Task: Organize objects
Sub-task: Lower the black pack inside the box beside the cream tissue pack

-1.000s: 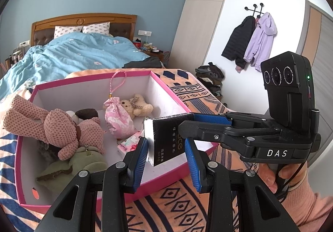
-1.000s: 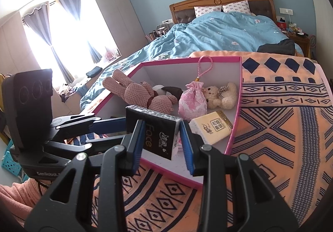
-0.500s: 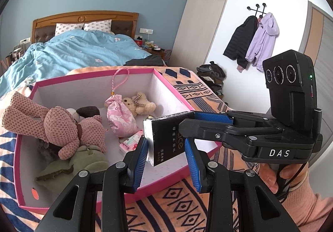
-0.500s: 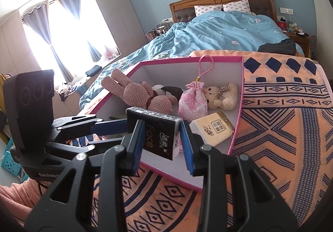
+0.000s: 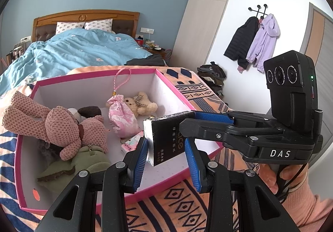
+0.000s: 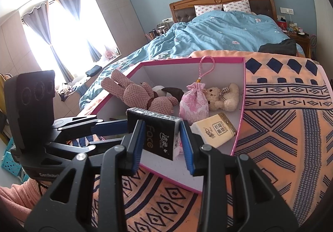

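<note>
Left wrist view.
- Left tool [image 5: 166, 155]: blue pads narrowed onto a black tissue pack [image 5: 168, 138], one pad on each side, pack tilted and held above the near right corner of the box.
- Right tool [image 5: 188, 119]: enters from the right and grips the same pack at its far end; a hand [image 5: 276, 175] in a peach sleeve holds its handle.
- Pink-rimmed box [image 5: 174, 94]: open, white inside, resting on a patterned orange and navy blanket [image 5: 197, 200].
- Contents: a knitted pink rabbit [image 5: 62, 127] along the left side, lying over a green plush [image 5: 83, 161]; a pink drawstring pouch [image 5: 122, 117] near the middle with its cord looped up the back wall; a small cream teddy bear [image 5: 141, 102] just beside the pouch; a small pink packet [image 5: 133, 142] on the floor of the box, just behind the left pad.
- Beyond: bed with blue duvet [image 5: 79, 53]; jackets [image 5: 254, 42] hung on a wall rack.

Right wrist view.
- Right tool [image 6: 163, 138]: pads closed narrowly on the black tissue pack [image 6: 160, 134], the word "Face" showing.
- Left tool [image 6: 116, 125]: reaches in from the left and holds the pack's other end.
- Pack hangs over the box's near edge [image 6: 177, 182].
- A cream tissue pack [image 6: 214, 130] lies in the near right corner of the box, just beside the pouch [image 6: 193, 105] and bear [image 6: 222, 96]; rabbit [image 6: 141, 94] to their left.
</note>
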Tool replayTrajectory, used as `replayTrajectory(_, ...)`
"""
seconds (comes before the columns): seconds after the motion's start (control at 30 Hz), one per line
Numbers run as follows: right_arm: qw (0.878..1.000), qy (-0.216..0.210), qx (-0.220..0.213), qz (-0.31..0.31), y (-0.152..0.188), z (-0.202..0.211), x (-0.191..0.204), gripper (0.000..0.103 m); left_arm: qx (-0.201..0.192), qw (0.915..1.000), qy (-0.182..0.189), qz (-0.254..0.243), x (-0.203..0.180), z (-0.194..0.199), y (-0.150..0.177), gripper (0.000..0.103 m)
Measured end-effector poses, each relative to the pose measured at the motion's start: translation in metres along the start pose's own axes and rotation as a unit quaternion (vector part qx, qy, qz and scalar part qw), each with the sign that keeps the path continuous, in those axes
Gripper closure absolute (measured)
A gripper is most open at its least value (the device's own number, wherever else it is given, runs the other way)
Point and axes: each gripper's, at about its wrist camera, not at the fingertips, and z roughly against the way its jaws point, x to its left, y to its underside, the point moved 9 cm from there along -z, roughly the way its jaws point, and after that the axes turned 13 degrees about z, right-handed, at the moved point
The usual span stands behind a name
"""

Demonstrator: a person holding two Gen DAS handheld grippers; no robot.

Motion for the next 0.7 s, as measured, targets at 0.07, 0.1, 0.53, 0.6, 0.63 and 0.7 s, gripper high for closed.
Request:
replayTrajectory(0.07,1.000,0.000,0.000,0.000,-0.0001,0.0001,-0.0001,0.065,0.000,1.0000,0.000,-0.001,0.0004,-0.0002,-0.0006,0.067)
replayTrajectory(0.1,1.000,-0.001,0.000,0.000,0.0000,0.0000,0.0000,0.065,0.000,1.0000,-0.001,-0.001,0.0006,-0.0003,-0.0008,0.067)
replayTrajectory(0.53,1.000,0.000,0.002,-0.001,-0.0023,-0.0010,0.0007,0.065,0.002,1.0000,-0.001,0.003,0.0021,-0.0008,-0.0015,0.067)
replayTrajectory(0.6,1.000,0.001,0.003,-0.001,-0.0024,-0.0009,0.0007,0.065,0.002,1.0000,-0.002,0.003,0.0025,-0.0010,-0.0020,0.067)
replayTrajectory(0.63,1.000,0.001,0.002,-0.001,-0.0023,-0.0008,0.0007,0.065,0.002,1.0000,-0.003,0.004,0.0032,-0.0012,-0.0024,0.067)
replayTrajectory(0.7,1.000,0.000,0.003,-0.002,-0.0023,-0.0008,0.0007,0.065,0.003,1.0000,-0.004,0.004,0.0040,-0.0014,-0.0027,0.067)
